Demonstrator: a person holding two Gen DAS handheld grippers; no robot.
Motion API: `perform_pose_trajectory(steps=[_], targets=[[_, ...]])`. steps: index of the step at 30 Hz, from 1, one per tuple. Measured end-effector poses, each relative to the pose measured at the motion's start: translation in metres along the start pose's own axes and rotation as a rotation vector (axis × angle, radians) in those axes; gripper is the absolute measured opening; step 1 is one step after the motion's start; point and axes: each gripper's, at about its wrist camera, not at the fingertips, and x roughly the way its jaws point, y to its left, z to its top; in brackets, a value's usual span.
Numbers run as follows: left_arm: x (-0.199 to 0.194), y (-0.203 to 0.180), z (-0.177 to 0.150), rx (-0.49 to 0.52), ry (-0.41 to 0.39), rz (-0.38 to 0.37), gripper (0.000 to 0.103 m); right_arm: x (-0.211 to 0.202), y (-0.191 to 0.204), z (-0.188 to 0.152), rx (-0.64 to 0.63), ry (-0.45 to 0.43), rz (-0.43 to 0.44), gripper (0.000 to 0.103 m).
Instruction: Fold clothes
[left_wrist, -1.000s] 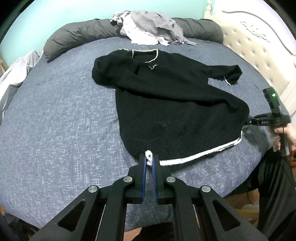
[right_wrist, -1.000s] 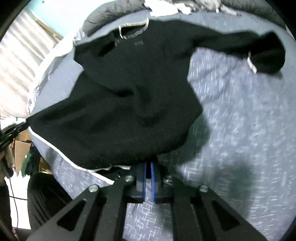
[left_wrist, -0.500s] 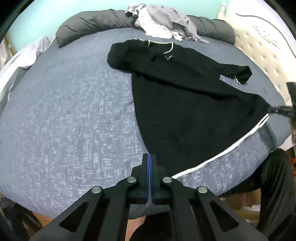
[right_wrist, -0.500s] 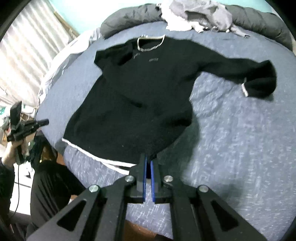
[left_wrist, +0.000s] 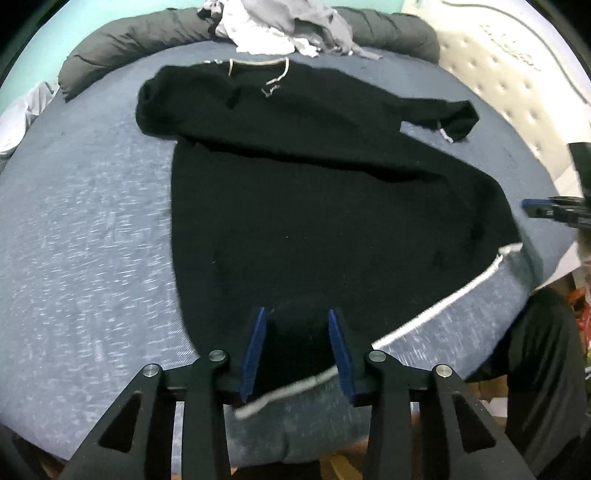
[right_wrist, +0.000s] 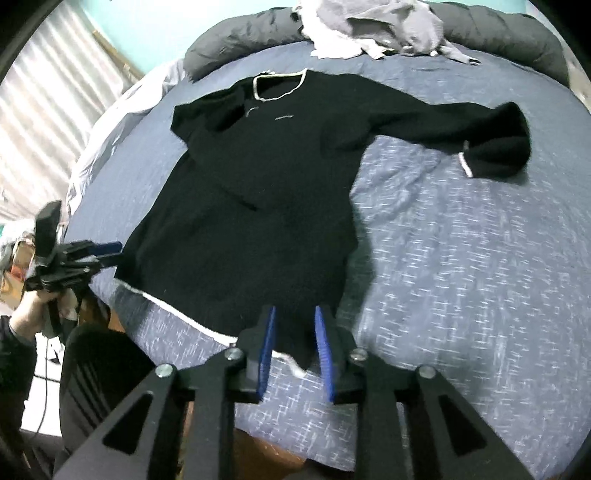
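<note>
The black sweater (left_wrist: 314, 206) lies spread on the bed (left_wrist: 92, 229), soft and limp, best pinched by its hem corners, where the left gripper (left_wrist: 295, 347) and right gripper (right_wrist: 293, 347) are opening, pads clear

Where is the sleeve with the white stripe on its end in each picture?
Left wrist view: the striped sleeve cuff lies at the upper right, near the pale headboard.
Right wrist view: the same cuff is again at the upper right, on the blue bedcover.
Shared landmark: the pile of grey clothes at the top, beyond the black sweater's collar.
</note>
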Motion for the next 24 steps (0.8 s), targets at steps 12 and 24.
perform_pose_trajectory(steps=[12, 24], targets=[[0.047, 0.01, 0.005, -0.054, 0.07, 0.019, 0.015, 0.008, -0.01, -0.002, 0.016, 0.015, -0.018, 0.022], [-0.02, 0.032, 0.003, -0.073, -0.06, -0.037, 0.007, 0.007, 0.001, 0.0, 0.006, 0.007, -0.014, 0.022]])
